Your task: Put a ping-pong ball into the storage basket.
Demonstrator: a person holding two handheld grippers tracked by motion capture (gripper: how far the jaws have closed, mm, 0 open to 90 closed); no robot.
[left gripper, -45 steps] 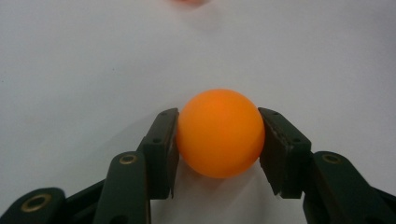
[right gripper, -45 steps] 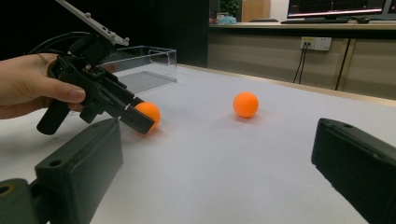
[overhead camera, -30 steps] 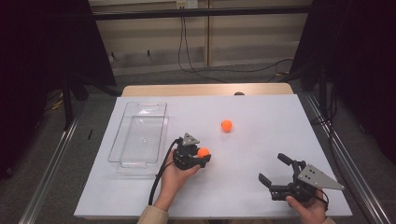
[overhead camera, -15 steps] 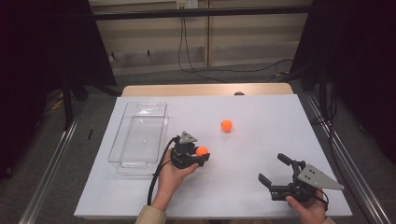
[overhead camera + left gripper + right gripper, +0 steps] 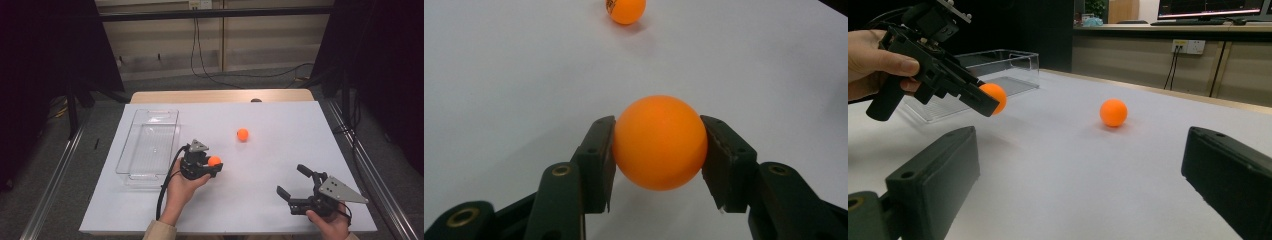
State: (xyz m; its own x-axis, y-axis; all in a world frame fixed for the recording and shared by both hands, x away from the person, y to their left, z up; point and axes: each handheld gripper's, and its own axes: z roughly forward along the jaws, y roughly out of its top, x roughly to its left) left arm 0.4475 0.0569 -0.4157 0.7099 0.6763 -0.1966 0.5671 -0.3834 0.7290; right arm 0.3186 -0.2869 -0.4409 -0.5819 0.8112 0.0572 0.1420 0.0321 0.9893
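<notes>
An orange ball [image 5: 214, 161] is gripped between the jaws of the left gripper [image 5: 212, 165], approx. mid-table on the white table [image 5: 280, 140], just right of the clear plastic tray [image 5: 148, 145]. In the left gripper view the held ball [image 5: 659, 142] is seen clamped on both sides by the black pads, w/ white surface visible beneath it; the ball looks lifted off the table, as a shadow is cast lower down in the right gripper view. The left gripper is held by the left hand [image 5: 181, 187], w/ its cable trailing back toward the near edge.

A second orange ball [image 5: 242, 134] is seen resting on the table, farther from the person and to the right of the held one, well apart from both grippers. It is also seen at the top of the left gripper view [image 5: 625, 10] and mid-frame in the right gripper view [image 5: 1113, 112].

The right gripper [image 5: 296, 184] is held low near the front right of the table, jaws spread wide w/ nothing between them. The tray is seen to be empty, long side running away from the person
</notes>
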